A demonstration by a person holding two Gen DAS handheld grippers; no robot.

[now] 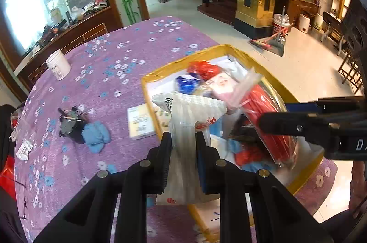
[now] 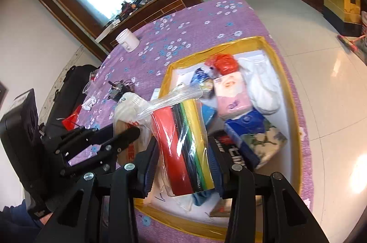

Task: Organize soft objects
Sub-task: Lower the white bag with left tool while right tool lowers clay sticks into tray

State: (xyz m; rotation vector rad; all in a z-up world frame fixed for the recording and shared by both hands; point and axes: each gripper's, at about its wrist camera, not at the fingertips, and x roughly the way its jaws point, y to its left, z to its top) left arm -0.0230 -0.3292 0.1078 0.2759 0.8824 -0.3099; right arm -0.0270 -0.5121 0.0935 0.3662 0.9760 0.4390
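Partly hidden: box (image 2: pixel 289 91) floor under packets (image 2: pixel 231 93).

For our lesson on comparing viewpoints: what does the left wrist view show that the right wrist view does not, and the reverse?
Left wrist only: the blue cloth on the tablecloth, and the left tool clamping a whitish plastic bag.
Right wrist only: the right tool clamping a clear bag of coloured sheets.
Both: the yellow-edged box, the white cup and the pink tissue pack.
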